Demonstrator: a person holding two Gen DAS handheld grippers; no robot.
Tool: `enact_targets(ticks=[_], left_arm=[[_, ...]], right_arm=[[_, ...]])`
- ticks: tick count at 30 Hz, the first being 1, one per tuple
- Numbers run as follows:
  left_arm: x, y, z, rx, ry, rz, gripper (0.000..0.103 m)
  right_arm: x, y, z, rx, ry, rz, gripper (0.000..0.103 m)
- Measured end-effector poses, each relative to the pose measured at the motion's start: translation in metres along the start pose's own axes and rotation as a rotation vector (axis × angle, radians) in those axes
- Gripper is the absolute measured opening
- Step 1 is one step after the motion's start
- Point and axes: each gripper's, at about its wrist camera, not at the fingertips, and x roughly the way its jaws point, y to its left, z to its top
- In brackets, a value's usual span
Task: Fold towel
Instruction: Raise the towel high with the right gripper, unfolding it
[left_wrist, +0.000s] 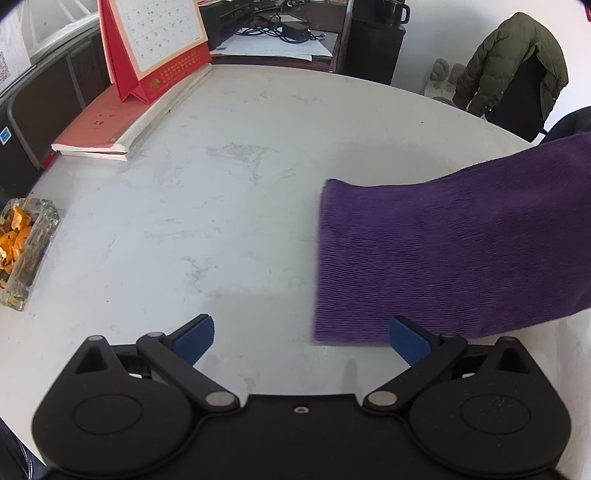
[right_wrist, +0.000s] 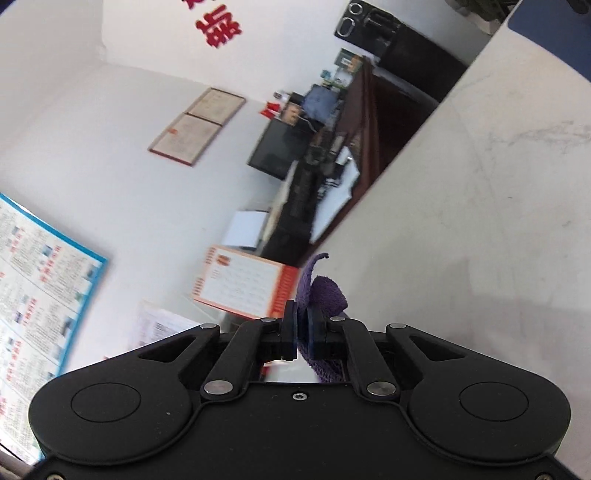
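Note:
A purple ribbed towel (left_wrist: 450, 251) lies folded on the right half of the pale round table (left_wrist: 221, 192), its far right part lifted off the surface. My left gripper (left_wrist: 301, 341) hovers open over the table at the towel's near left corner, nothing between its blue pads (left_wrist: 194, 341). In the right wrist view, rolled sideways, my right gripper (right_wrist: 302, 328) is shut on a bunched edge of the purple towel (right_wrist: 321, 291), which sticks out past the fingertips and hangs below them.
A glass ashtray with orange peel (left_wrist: 22, 251) sits at the table's left edge. A red desk calendar (left_wrist: 155, 44) stands on a red book (left_wrist: 107, 122) at the back left. A chair with a green jacket (left_wrist: 517, 66) stands beyond the table.

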Motion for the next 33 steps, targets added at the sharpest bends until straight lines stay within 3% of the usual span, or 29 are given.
enact_targets(ticks=[4, 11, 22, 28, 30, 33], left_arm=[[-0.012, 0.005, -0.006, -0.016, -0.033, -0.012, 0.102], [-0.026, 0.007, -0.011, -0.016, -0.087, -0.045, 0.102], [-0.028, 0.009, -0.009, -0.011, -0.117, -0.069, 0.102], [-0.033, 0.013, -0.008, -0.039, -0.143, -0.059, 0.102], [-0.034, 0.014, -0.008, -0.047, -0.145, -0.045, 0.102], [-0.035, 0.015, -0.009, -0.054, -0.14, -0.027, 0.102]], right_arm=[[0.003, 0.069, 0.017, -0.13, -0.001, 0.15, 0.002], [-0.012, 0.178, 0.056, -0.372, -0.022, 0.319, 0.002], [-0.012, 0.297, 0.09, -0.507, -0.049, 0.556, 0.002], [0.009, 0.313, 0.096, -0.53, -0.022, 0.581, 0.002], [0.016, 0.293, 0.09, -0.506, -0.006, 0.531, 0.002], [0.034, 0.224, 0.072, -0.433, 0.041, 0.364, 0.002]])
